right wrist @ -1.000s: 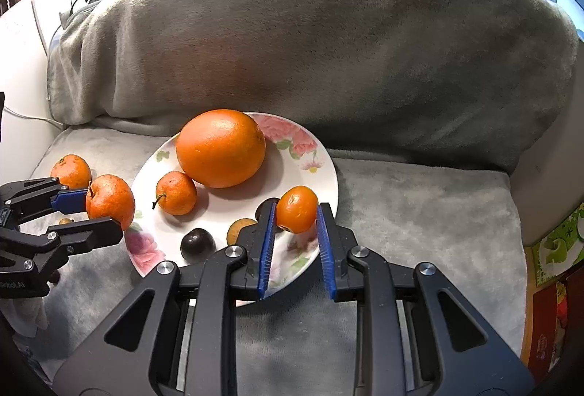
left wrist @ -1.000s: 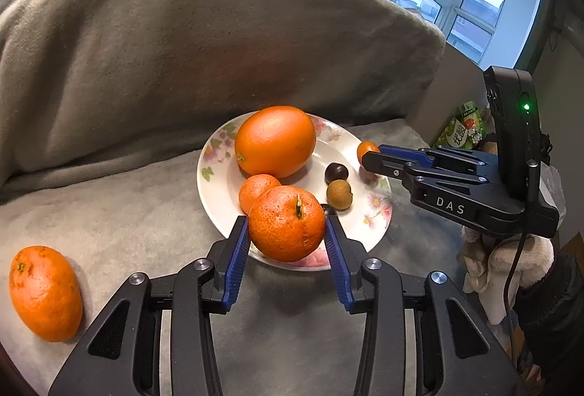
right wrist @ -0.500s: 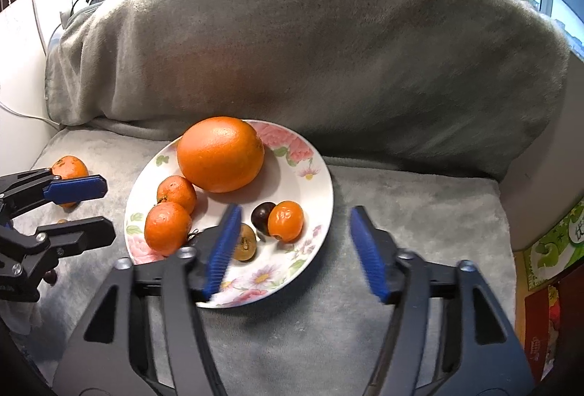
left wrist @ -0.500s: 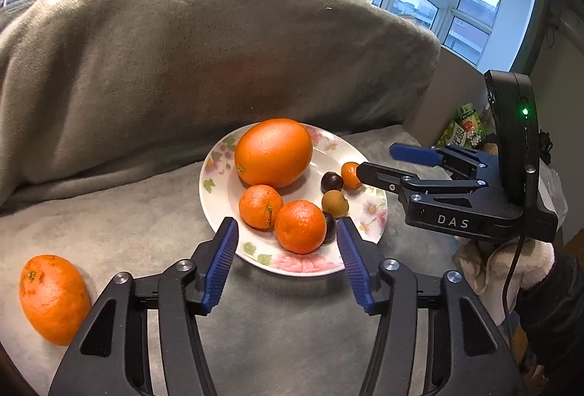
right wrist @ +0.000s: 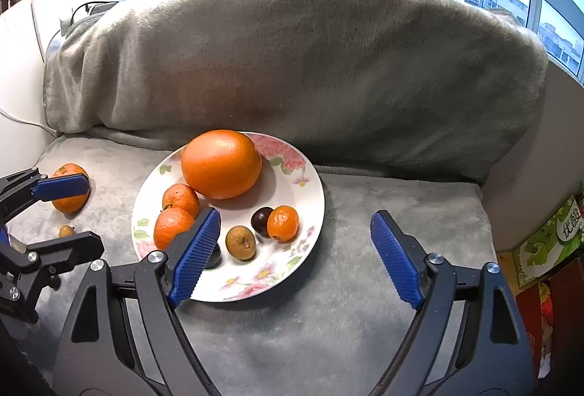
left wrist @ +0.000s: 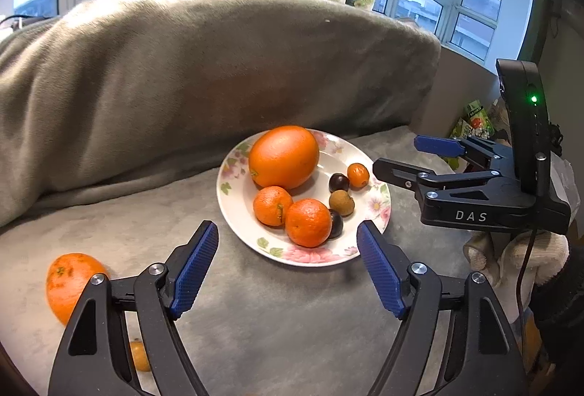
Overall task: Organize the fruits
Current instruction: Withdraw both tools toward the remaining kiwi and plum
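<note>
Fruit is mostly gathered on the floral plate (left wrist: 379,210), which sits in the middle of both views on the grey blanket (left wrist: 255,304). On it lie a large orange (left wrist: 284,157) at the back, two mandarins (left wrist: 308,222) touching each other at the front left, a small kumquat (right wrist: 283,222) at the right beside a dark plum (right wrist: 261,219), a brown longan (right wrist: 240,242), and one more dark fruit partly hidden. The left gripper (left wrist: 288,268) is released, its jaws have just been opening, and nothing is between the blue pads; the plate edge is only seen through the gap. The right gripper (right wrist: 295,257) is also released and has just been opening, with the plate's right part seen between its fingers but not touched. Two fruits remain outside the plate: a mandarin on the blanket (left wrist: 69,283) at the lower left of the left wrist view, and a small brown fruit (right wrist: 66,231) near it, seen at the left of the right wrist view. I judge that the step in hand is to leave the placed fruits and go for these two. To do it well, the left gripper should pull away from the plate without pushing its rim, then come over the loose mandarin with wide jaws and close gently around its middle, because the soft blanket lets round fruit roll. The small fruit needs a low, careful pinch.
</note>
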A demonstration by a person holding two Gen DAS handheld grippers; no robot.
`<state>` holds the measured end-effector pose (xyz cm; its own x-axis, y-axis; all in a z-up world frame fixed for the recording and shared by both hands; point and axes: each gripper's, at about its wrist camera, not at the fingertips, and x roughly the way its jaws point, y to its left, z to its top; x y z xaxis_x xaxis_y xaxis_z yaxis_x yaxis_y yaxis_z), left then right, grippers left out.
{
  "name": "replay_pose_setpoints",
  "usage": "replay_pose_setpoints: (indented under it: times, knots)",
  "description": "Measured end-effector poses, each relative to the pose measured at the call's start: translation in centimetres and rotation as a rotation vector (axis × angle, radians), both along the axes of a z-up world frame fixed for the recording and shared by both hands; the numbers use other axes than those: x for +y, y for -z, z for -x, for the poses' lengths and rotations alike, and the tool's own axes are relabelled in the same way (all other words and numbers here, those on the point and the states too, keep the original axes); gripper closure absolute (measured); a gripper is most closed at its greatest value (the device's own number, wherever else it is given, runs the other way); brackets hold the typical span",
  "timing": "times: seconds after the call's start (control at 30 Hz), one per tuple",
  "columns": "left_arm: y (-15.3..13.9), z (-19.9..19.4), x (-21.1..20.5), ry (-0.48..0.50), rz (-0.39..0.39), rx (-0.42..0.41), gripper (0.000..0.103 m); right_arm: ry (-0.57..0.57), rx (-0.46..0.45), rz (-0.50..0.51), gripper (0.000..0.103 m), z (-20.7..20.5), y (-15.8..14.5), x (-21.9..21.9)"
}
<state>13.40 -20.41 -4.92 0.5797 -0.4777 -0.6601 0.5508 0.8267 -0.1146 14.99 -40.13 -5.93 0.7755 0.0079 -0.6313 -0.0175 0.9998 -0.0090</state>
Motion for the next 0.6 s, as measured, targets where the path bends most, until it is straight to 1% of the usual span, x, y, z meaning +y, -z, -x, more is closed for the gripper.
replay_pose_setpoints:
  times: [0.43,0.6]
  knots:
    - [-1.8,3.0,2.9,-0.033,0.022,-0.054,0.024,-0.025,-0.032,0.000,0.015,2.3,-1.6,2.3]
    - [-2.2,4.3,4.5,-0.047,0.034,-0.062,0.024,-0.037,-0.042,-0.007,0.015,3.1,-2.1,3.3]
